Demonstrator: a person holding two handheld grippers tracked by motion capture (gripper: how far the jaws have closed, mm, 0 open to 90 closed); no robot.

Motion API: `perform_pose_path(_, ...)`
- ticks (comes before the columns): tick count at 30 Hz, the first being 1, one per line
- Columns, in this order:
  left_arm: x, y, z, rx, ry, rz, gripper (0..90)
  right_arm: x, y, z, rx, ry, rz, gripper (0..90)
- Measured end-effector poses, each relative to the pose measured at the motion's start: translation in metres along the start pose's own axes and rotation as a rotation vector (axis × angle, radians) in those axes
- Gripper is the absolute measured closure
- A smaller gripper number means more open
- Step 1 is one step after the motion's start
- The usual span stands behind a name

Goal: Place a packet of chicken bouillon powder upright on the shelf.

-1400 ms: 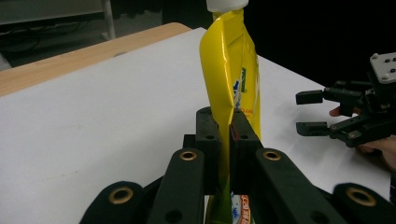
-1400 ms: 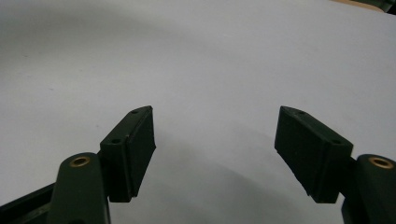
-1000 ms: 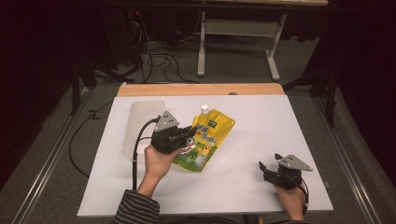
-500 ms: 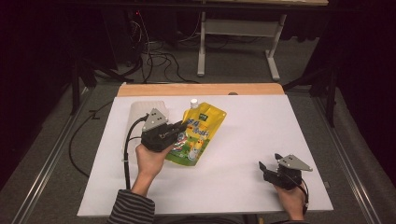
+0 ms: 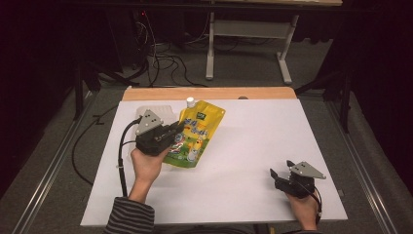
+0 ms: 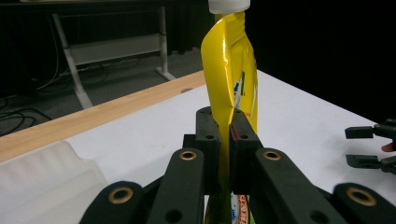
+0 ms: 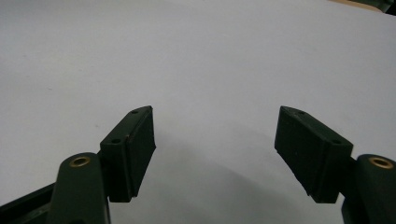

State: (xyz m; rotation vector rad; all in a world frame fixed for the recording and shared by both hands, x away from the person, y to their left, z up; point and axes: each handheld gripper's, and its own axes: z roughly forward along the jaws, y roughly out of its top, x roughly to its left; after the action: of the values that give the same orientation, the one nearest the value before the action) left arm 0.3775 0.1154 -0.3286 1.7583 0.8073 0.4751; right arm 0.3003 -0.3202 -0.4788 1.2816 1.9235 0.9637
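Note:
A yellow pouch (image 5: 200, 127) with a white cap (image 5: 190, 102) is held a little above the white table top (image 5: 263, 131), cap toward the far edge. My left gripper (image 5: 177, 131) is shut on its left side. In the left gripper view the two black pads (image 6: 208, 135) pinch the pouch (image 6: 231, 60) edge-on, and the cap (image 6: 229, 5) is at the top of the view. My right gripper (image 5: 278, 173) rests at the front right of the table. Its jaws stand open over bare table in the right gripper view (image 7: 217, 140).
A translucent plastic container (image 5: 155, 111) lies on the table just behind my left gripper, also seen in the left gripper view (image 6: 42, 182). A wooden strip (image 5: 209, 93) runs along the table's far edge. Beyond it are cables and a table frame on the floor.
My left gripper has carried the pouch to the left and toward the far edge, slightly higher. The right gripper has stayed put.

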Motion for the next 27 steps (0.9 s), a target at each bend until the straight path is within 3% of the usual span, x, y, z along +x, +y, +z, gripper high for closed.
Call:
perform_pose_path(7, 0.007, 0.001, -0.004, -0.013, 0.059, 0.024, 85.6, 0.0, 0.0, 0.0, 0.003, 0.0, 0.001, 29.2)
perform_pose_path(18, 0.024, -0.001, -0.014, -0.017, 0.136, 0.028, 85.6, 0.0, 0.0, 0.0, 0.005, 0.0, 0.005, 29.2)
perform_pose_path(27, 0.043, -0.006, -0.023, -0.028, 0.202, -0.009, 85.2, 0.001, 0.0, 0.001, 0.007, 0.0, 0.0, 29.2)
